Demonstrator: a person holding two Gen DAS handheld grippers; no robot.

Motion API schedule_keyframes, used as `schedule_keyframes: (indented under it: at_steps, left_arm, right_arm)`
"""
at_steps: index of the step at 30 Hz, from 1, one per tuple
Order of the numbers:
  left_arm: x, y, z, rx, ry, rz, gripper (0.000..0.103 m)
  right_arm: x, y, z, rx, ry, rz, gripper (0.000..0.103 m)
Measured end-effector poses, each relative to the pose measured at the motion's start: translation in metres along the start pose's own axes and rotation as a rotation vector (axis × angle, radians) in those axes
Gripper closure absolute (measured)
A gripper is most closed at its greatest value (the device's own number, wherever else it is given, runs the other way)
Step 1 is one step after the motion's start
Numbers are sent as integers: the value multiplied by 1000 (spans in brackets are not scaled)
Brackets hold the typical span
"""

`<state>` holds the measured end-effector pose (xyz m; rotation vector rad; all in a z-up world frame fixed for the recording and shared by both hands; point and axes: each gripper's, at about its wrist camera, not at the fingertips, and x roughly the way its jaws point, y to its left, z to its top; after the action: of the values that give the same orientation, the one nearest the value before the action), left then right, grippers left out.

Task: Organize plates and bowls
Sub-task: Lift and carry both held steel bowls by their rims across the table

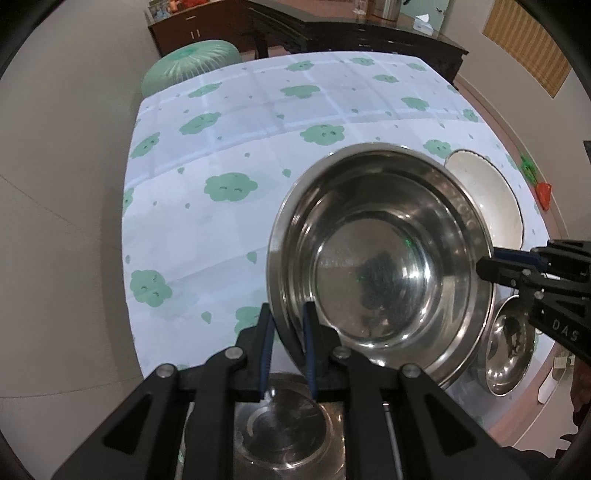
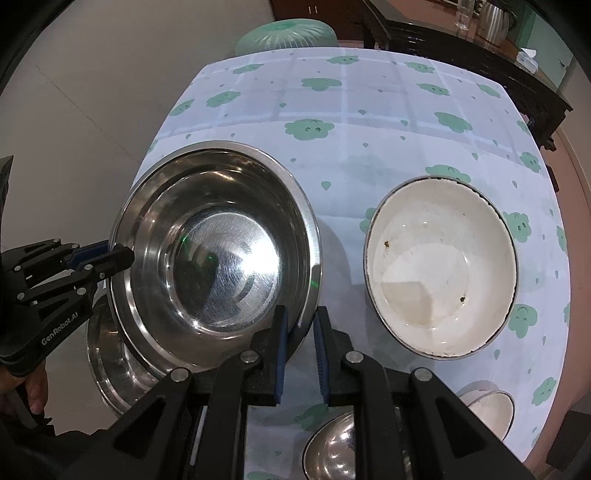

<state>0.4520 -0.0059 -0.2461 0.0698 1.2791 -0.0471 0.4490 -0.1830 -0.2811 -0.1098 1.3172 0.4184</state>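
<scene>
A large steel bowl is held above the table, tilted, by both grippers. My left gripper is shut on its near-left rim. My right gripper is shut on its near-right rim; it also shows in the left wrist view. The same bowl shows in the right wrist view, with the left gripper on its left rim. A second steel bowl lies below it; it shows under the left gripper. A large white bowl stands on the table to the right.
The table has a cloth with green clouds. A small steel bowl and a small white bowl sit near the front edge. A green stool and dark furniture stand beyond the table.
</scene>
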Motion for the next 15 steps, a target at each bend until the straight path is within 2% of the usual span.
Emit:
schedule_keyframes:
  at_steps: [15]
  left_arm:
    - [-19,13,-19,-68,-19,34,91]
  right_arm:
    - [-9,22,0,-69,-12,29,87]
